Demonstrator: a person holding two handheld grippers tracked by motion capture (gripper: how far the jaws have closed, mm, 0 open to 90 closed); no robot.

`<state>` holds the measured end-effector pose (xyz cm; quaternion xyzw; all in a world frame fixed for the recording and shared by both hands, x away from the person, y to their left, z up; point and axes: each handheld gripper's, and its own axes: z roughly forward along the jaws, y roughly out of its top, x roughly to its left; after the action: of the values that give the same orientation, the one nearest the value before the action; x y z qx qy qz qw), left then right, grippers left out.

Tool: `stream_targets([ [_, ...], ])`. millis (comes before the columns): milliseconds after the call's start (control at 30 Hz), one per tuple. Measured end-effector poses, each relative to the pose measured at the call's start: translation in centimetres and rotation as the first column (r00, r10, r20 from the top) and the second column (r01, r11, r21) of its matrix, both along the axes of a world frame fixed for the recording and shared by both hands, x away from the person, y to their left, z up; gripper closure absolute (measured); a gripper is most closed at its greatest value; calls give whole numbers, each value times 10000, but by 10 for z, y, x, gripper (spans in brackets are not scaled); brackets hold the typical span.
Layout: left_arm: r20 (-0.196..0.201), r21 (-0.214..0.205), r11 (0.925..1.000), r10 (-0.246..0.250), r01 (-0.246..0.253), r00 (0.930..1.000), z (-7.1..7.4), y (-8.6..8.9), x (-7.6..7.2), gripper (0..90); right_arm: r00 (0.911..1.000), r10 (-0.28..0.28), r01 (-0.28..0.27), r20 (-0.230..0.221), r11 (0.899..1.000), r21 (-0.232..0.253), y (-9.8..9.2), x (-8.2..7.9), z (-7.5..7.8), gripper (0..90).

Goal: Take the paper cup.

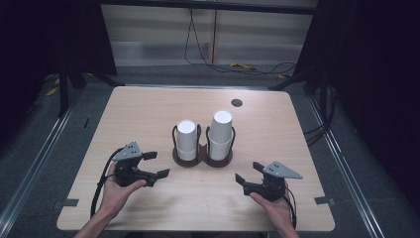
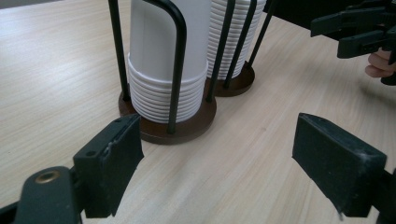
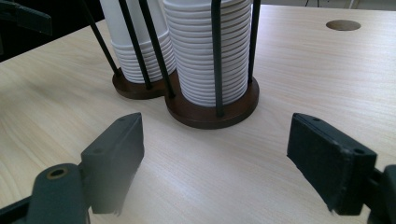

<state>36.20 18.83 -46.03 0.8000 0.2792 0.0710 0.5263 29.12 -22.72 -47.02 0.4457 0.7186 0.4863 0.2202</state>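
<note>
Pale wood forms the table (image 1: 148,109) in the high view; at its centre stands a dark double cup holder (image 1: 202,157) with two stacks of white paper cups (image 1: 187,140), the right stack taller; the left gripper (image 1: 157,164) sits at eight o'clock from the holder, the right gripper (image 1: 246,174) at four o'clock, both with jaws apart and empty. In the left gripper view, the jaws stand wide, the holder (image 2: 187,128) at twelve o'clock, untouched; the right gripper (image 2: 350,30) hangs at two o'clock. In the right gripper view, open jaws frame bare table (image 3: 303,65); the holder (image 3: 210,114) stands at twelve o'clock.
</note>
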Motion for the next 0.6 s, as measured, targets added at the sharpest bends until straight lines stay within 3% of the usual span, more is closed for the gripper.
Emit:
stream_targets([
  [100, 187, 277, 9996, 42, -48, 9998, 1, 1, 0, 158, 10000, 36, -36, 4, 10000, 50, 0, 1, 0, 189],
  [200, 36, 158, 9999, -11, 10, 10000, 2, 1, -1, 162, 9999, 99, -99, -93, 9999, 41, 0, 1, 0, 198],
  [300, 223, 227, 9997, -93, 88, 9997, 7, 2, -3, 162, 9997, 234, -234, -96, 9997, 39, 1, -2, 3, 206],
  [400, 172, 158, 9996, -239, 236, 9996, 13, 2, -6, 162, 9997, 243, -243, -47, 9997, 53, 3, -4, 5, 206],
  [433, 329, 188, 9991, -392, 386, 9987, 16, 2, -6, 161, 9996, 271, -271, -49, 9996, 58, 3, -5, 6, 206],
  [600, 337, 92, 9986, -515, 512, 9981, 26, -1, -3, 162, 9992, 402, -403, 42, 9991, 119, 5, -4, 6, 206],
])
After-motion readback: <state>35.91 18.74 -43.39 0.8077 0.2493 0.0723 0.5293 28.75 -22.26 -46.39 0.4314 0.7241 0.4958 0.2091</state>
